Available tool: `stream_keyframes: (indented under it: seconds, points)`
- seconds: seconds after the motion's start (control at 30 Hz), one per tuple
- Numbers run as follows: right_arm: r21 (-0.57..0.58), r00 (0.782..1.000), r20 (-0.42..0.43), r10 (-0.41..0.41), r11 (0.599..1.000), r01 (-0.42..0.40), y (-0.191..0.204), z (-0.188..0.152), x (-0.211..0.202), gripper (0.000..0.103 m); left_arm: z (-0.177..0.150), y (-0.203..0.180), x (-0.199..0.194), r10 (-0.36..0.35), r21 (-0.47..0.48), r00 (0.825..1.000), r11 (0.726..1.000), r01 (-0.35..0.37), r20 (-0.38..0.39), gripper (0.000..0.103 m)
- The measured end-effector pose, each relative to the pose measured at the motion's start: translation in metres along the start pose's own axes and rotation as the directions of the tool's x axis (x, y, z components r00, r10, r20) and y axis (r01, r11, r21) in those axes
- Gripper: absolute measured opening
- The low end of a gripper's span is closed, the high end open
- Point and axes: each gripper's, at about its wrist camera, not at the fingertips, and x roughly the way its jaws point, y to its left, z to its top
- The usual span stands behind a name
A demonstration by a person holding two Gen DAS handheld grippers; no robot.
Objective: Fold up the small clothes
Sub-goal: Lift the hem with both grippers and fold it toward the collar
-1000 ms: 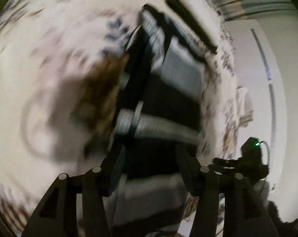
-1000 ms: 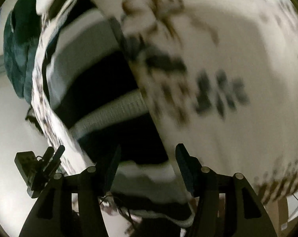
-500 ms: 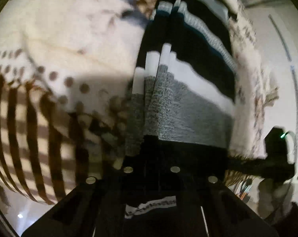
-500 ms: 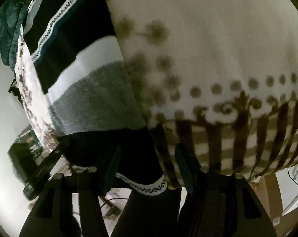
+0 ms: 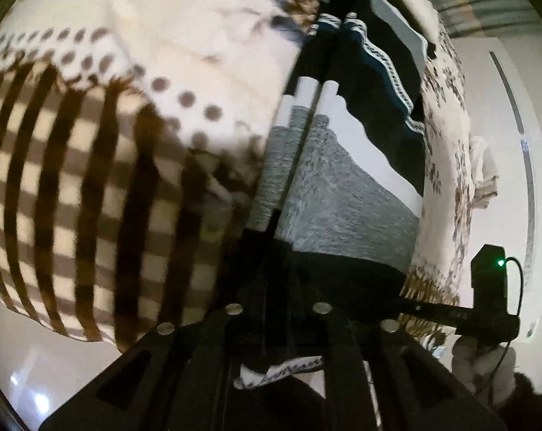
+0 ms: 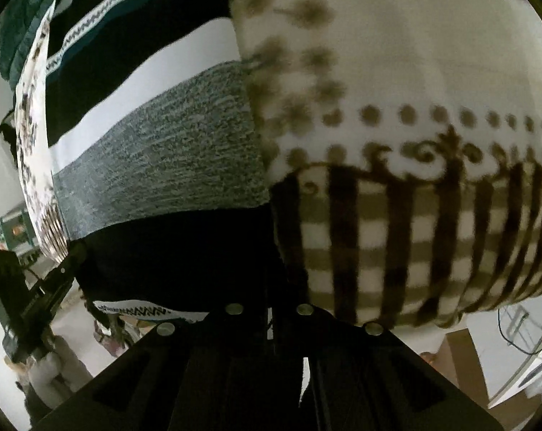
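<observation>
A knitted sweater with black, white, grey and teal bands lies flat on a cream blanket with brown dots and checks. My left gripper points steeply down at the sweater's black hem at its left corner. The hem is pinched between the jaws, which are opening slightly. In the right wrist view the same sweater lies on the blanket. My right gripper is at the hem's right corner, its jaws closing tight on the black cloth. The patterned hem edge hangs over the blanket's near edge.
A dark teal garment lies beyond the sweater's far end. A gloved hand shows at the left view's lower right, another gloved hand at the right view's lower left. A cardboard box stands on the pale floor.
Both grippers came down the sweater to its near black hem, from open jaws to jaws closed on the cloth. The checked blanket border has come into view.
</observation>
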Motion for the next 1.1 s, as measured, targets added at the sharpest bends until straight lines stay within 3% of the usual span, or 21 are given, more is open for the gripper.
stream_keyframes:
  seconds: [0.07, 0.1, 0.13, 0.17, 0.3, 0.47, 0.6, 0.73, 0.83, 0.87, 0.9, 0.93, 1.0, 1.1]
  points:
    - [-0.004, 0.999, -0.021, 0.027, 1.0, -0.027, 0.003, 0.003, -0.002, 0.011, 0.0, 0.003, -0.006, -0.015, -0.007, 1.0, 1.0, 0.015, -0.008, 0.035]
    - [0.001, 0.999, -0.023, 0.05, 0.999, -0.05, 0.0, 0.003, -0.003, 0.028, -0.002, 0.004, -0.009, -0.021, -0.005, 1.0, 1.0, 0.021, -0.003, 0.044]
    - [0.017, 0.996, -0.022, 0.083, 0.996, -0.082, -0.006, 0.001, -0.006, 0.049, -0.005, 0.008, -0.012, -0.041, -0.002, 0.999, 0.999, 0.041, 0.0, 0.06]
    - [0.033, 0.995, -0.023, 0.102, 0.994, -0.101, -0.014, -0.001, -0.008, 0.055, -0.007, 0.012, -0.011, -0.038, -0.006, 0.999, 0.999, 0.038, -0.001, 0.065]
    - [0.086, 0.981, -0.063, 0.185, 0.98, -0.18, -0.043, -0.011, 0.008, 0.058, -0.012, 0.028, 0.015, -0.058, -0.046, 0.996, 0.997, 0.055, -0.073, 0.065]
    - [0.164, 0.923, -0.088, 0.375, 0.919, -0.358, -0.067, -0.018, 0.038, 0.058, -0.016, 0.013, 0.035, -0.082, 0.025, 0.989, 0.996, 0.086, -0.125, 0.067]
    - [0.18, 0.905, -0.088, 0.417, 0.9, -0.397, -0.068, -0.021, 0.052, 0.057, -0.016, 0.015, 0.038, -0.091, 0.033, 0.986, 0.995, 0.097, -0.137, 0.069]
    - [0.169, 0.9, -0.085, 0.427, 0.897, -0.409, -0.07, -0.026, 0.053, 0.051, -0.02, 0.016, 0.031, -0.105, 0.054, 0.986, 0.992, 0.113, -0.131, 0.064]
    - [0.167, 0.898, -0.091, 0.43, 0.896, -0.411, -0.066, -0.027, 0.052, 0.051, -0.028, 0.013, 0.031, -0.137, 0.052, 0.98, 0.988, 0.146, -0.143, 0.018]
    - [0.173, 0.896, -0.09, 0.435, 0.893, -0.416, -0.059, -0.023, 0.052, 0.051, -0.029, 0.013, 0.032, -0.157, 0.041, 0.977, 0.986, 0.164, -0.146, 0.011]
    - [0.168, 0.897, -0.091, 0.433, 0.894, -0.415, -0.056, -0.02, 0.052, 0.049, -0.03, 0.014, 0.032, -0.167, 0.024, 0.976, 0.985, 0.172, -0.142, 0.011]
    - [0.162, 0.9, -0.09, 0.427, 0.897, -0.41, -0.055, -0.02, 0.05, 0.034, -0.03, 0.016, 0.032, -0.173, 0.009, 0.975, 0.984, 0.175, -0.14, 0.01]
    - [0.159, 0.895, -0.081, 0.439, 0.892, -0.423, -0.052, -0.021, 0.046, 0.017, -0.029, 0.016, 0.026, -0.175, -0.007, 0.975, 0.984, 0.176, -0.136, 0.01]
    - [0.118, 0.893, -0.061, 0.446, 0.891, -0.437, -0.043, -0.025, 0.027, 0.013, -0.03, 0.011, 0.006, -0.199, -0.039, 0.972, 0.98, 0.195, -0.126, 0.009]
